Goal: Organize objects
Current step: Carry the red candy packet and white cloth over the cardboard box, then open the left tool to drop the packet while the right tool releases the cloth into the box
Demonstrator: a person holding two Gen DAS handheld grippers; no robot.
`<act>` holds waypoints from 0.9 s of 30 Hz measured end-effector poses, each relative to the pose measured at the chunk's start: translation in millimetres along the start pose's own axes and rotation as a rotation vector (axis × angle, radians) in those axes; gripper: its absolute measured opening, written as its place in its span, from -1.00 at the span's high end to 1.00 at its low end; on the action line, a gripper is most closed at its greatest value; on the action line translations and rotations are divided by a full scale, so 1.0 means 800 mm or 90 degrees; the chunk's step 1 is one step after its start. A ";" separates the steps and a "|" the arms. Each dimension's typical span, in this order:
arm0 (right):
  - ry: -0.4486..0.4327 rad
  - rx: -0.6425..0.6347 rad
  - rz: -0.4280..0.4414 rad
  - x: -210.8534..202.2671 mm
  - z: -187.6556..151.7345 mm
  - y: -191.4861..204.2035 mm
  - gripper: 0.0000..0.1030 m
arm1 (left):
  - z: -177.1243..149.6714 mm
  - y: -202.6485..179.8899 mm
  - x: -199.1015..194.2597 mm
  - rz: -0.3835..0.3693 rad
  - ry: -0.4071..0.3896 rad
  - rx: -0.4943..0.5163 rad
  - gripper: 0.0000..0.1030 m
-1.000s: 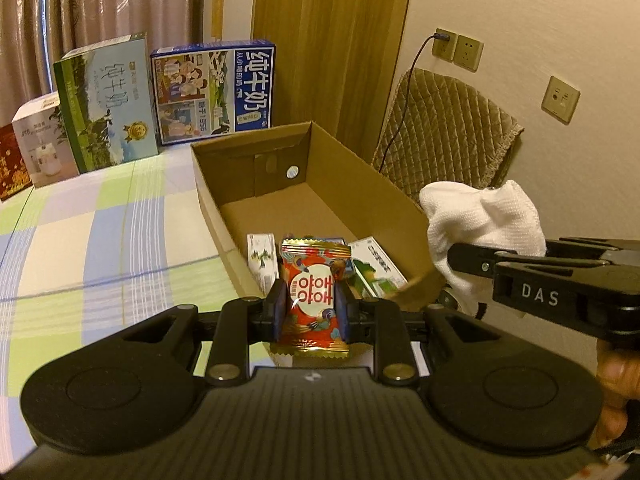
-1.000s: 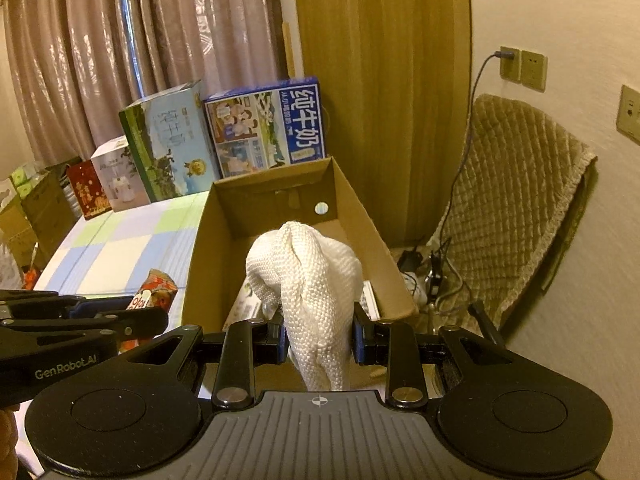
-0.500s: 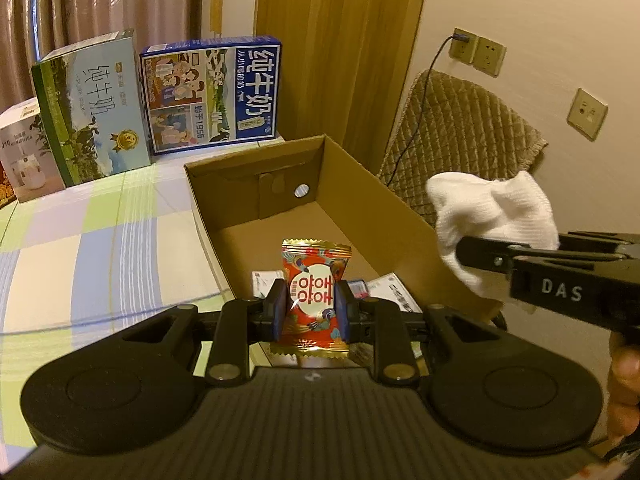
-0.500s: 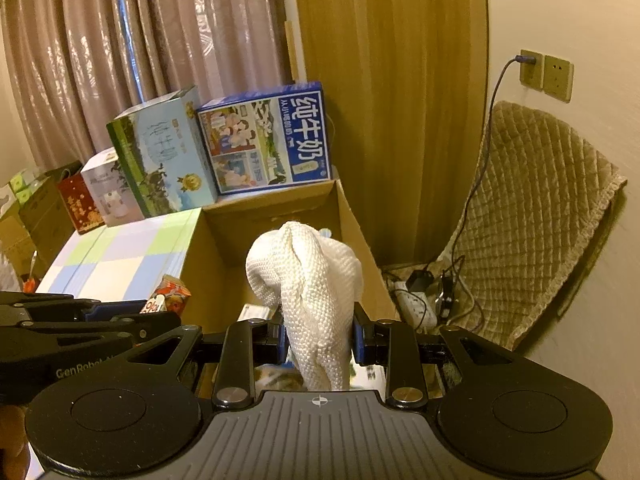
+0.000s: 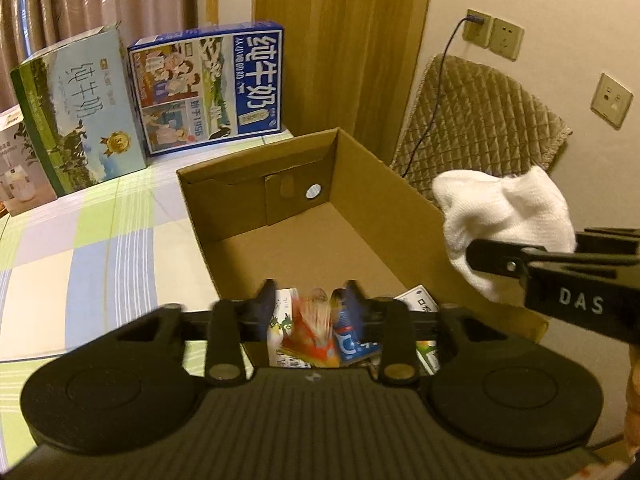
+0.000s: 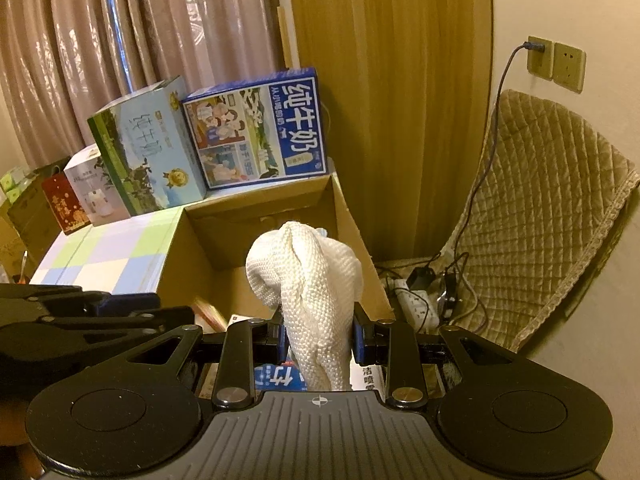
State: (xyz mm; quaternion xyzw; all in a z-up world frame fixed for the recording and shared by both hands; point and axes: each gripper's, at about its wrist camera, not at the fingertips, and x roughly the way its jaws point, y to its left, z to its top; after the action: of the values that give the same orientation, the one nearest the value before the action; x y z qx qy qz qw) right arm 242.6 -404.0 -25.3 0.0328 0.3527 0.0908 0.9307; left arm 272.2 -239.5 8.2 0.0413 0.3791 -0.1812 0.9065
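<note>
Candy packet (image 5: 316,328) blurs between released left claw (image 5: 310,304); right claw (image 6: 320,334) grasps white cloth (image 6: 312,280).

Counted: one open cardboard box (image 5: 372,196), one white cloth (image 6: 308,280), one red snack packet (image 5: 316,328) and two tools. Four printed cartons stand at the back: blue (image 6: 256,128), green (image 6: 146,148), white (image 6: 90,192), red (image 6: 64,206).

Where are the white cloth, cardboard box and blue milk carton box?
white cloth (image 6: 310,276), right wrist view, on the knit bulge above the fingers.
cardboard box (image 5: 376,188), left wrist view, on the inner right wall.
blue milk carton box (image 5: 256,84), left wrist view, on the blue panel with white characters.
</note>
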 end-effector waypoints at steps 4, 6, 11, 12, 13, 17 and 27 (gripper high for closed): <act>0.001 0.001 0.001 -0.001 -0.001 -0.001 0.49 | 0.000 0.015 -0.009 -0.003 -0.002 -0.021 0.27; 0.001 0.004 0.003 -0.002 -0.002 -0.001 0.49 | 0.000 0.021 -0.015 0.001 -0.003 -0.025 0.27; 0.003 0.006 0.011 -0.008 -0.005 0.003 0.49 | -0.001 0.027 -0.031 0.012 -0.008 -0.025 0.25; 0.004 0.006 0.012 -0.008 -0.004 0.004 0.49 | -0.002 0.026 -0.034 0.013 -0.010 -0.023 0.25; 0.005 0.006 0.014 -0.009 -0.004 0.005 0.49 | -0.003 0.025 -0.036 0.015 -0.010 -0.020 0.25; 0.007 0.006 0.018 -0.010 -0.004 0.008 0.49 | -0.007 0.022 -0.041 0.016 -0.007 -0.014 0.22; 0.014 0.006 0.024 -0.002 0.000 0.014 0.48 | -0.010 0.022 -0.042 0.013 -0.005 -0.016 0.19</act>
State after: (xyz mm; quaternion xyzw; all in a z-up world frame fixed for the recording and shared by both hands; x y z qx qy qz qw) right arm 240.2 -393.4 -22.9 0.0430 0.3627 0.1072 0.9247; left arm 251.4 -211.8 25.4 0.0330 0.3770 -0.1671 0.9104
